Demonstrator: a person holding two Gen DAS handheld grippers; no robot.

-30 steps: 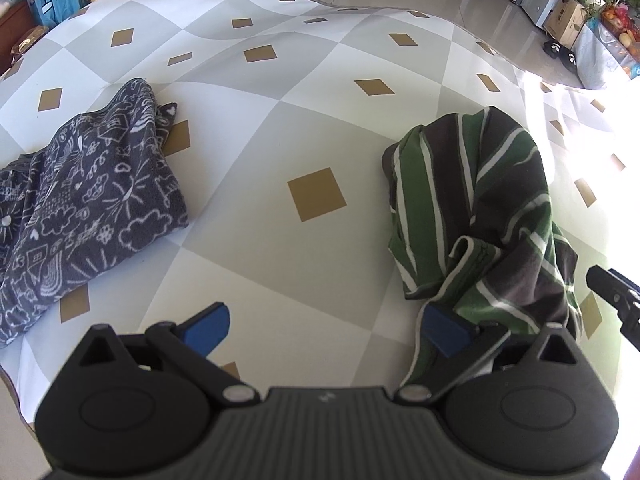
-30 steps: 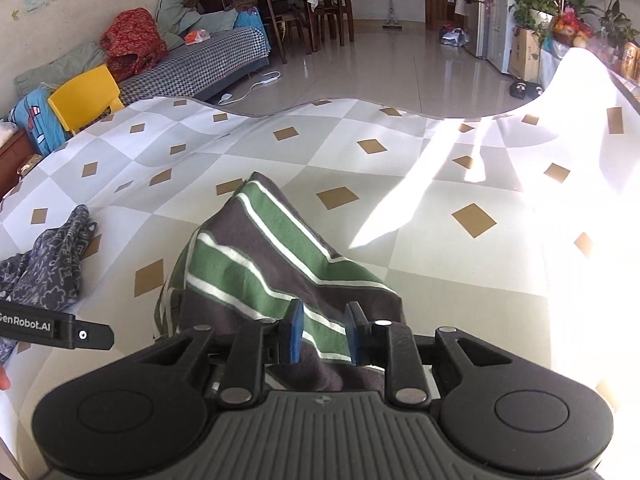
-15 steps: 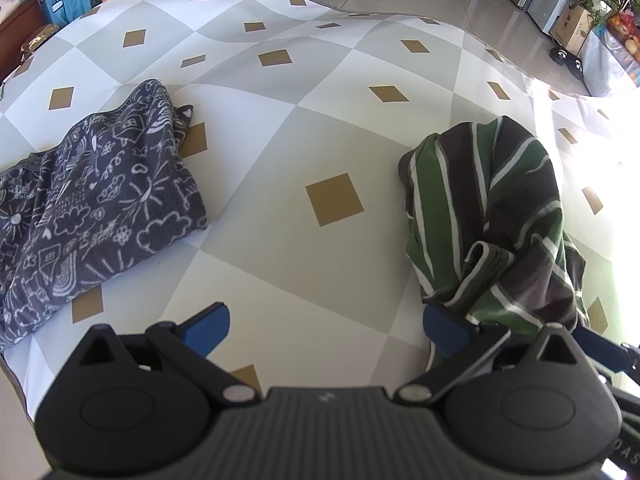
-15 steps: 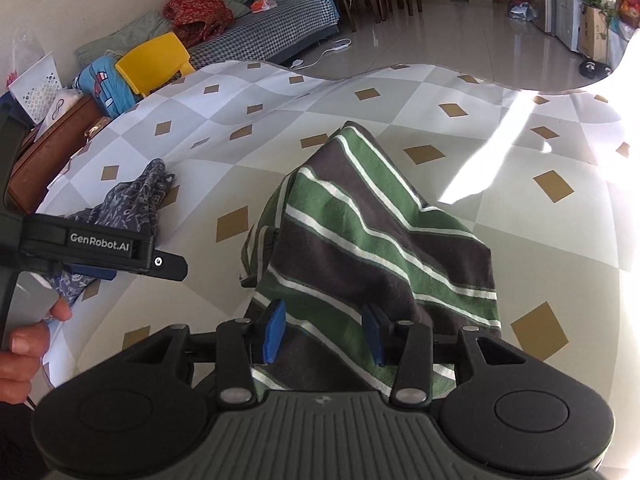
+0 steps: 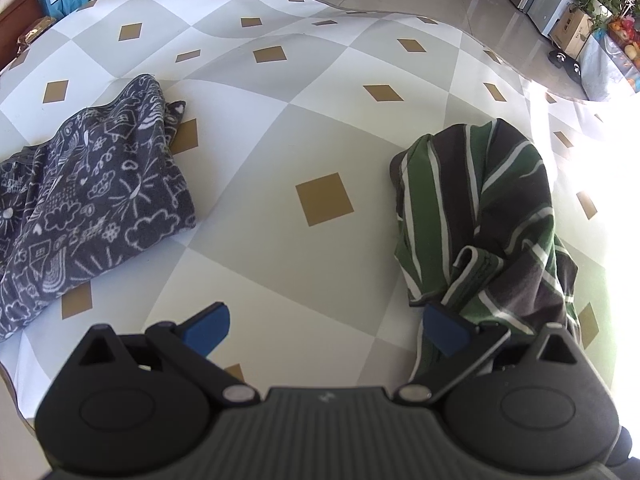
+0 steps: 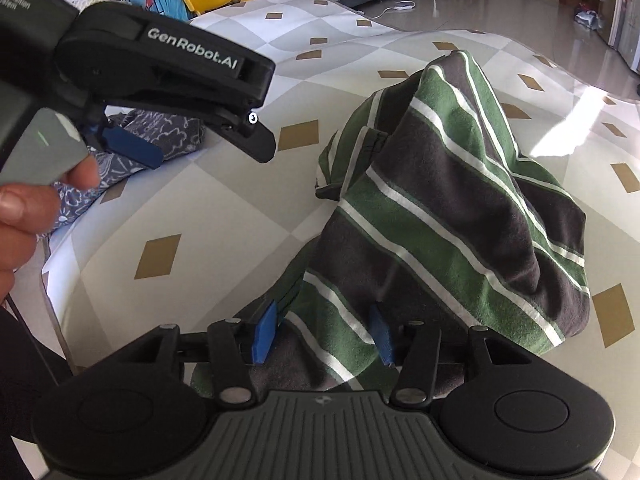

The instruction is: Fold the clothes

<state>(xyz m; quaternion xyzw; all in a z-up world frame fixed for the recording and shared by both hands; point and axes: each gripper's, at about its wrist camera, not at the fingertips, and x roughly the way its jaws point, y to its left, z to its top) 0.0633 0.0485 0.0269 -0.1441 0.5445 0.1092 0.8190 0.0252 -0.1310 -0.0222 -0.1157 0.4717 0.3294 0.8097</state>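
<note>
Since folding has not begun: go gently.
Dark doodle-print cloth (image 5: 84,208): bunched at the table's left, untouched.
Left gripper (image 5: 324,330): wide, empty, over bare tablecloth (image 5: 280,120).
Green-and-grey striped shirt (image 6: 452,200): heaped right of centre.
Right gripper (image 6: 322,334): jaws just opened, shirt hem loose between; regrip a corner.

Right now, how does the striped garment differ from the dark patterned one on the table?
The striped garment has green, grey and white stripes; the patterned garment is dark grey with white doodles. The striped garment stands bunched in a tall heap, while the patterned garment lies lower and more spread out. The striped garment sits at the right gripper, and the patterned garment lies apart on the other side. Both rest unfolded on the checked tablecloth.
</note>
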